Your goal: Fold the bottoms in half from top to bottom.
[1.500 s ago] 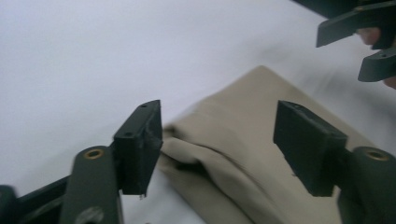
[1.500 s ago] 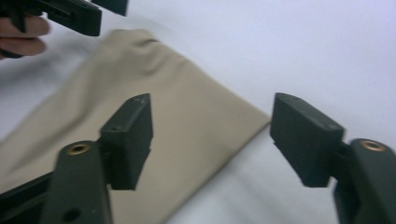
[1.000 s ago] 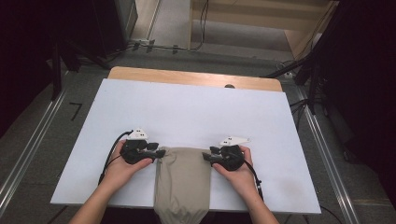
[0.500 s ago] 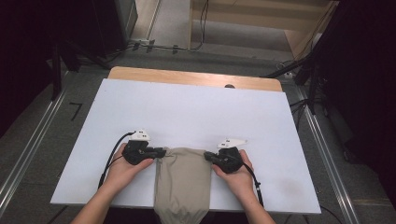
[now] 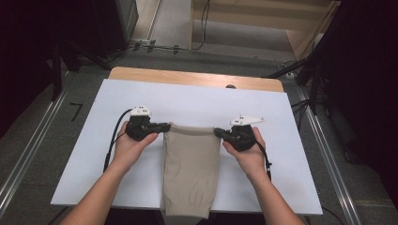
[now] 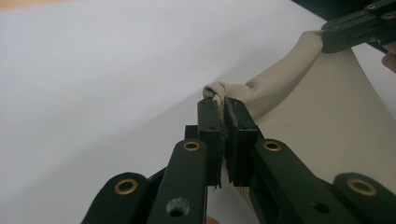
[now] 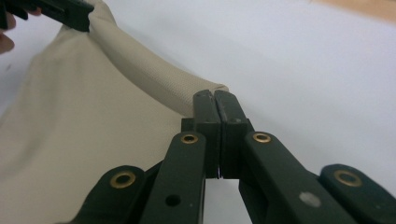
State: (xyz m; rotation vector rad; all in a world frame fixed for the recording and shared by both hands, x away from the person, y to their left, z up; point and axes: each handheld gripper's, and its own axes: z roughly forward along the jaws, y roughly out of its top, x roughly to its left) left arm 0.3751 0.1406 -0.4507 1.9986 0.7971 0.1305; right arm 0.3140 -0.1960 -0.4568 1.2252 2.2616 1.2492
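From the high view, the beige cloth lies on the white counter at 6 o'clock, its far edge stretched between both tools to keep it flat. In the left gripper view, the left tool is clamped on one corner. In the right gripper view, the right tool pinches the other corner.

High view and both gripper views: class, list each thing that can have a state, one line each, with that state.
Beige cloth: far edge lifted and stretched between the grippers, near end hanging over the table edge.
Left gripper: shut on the cloth's left corner.
Right gripper: shut on the cloth's right corner.
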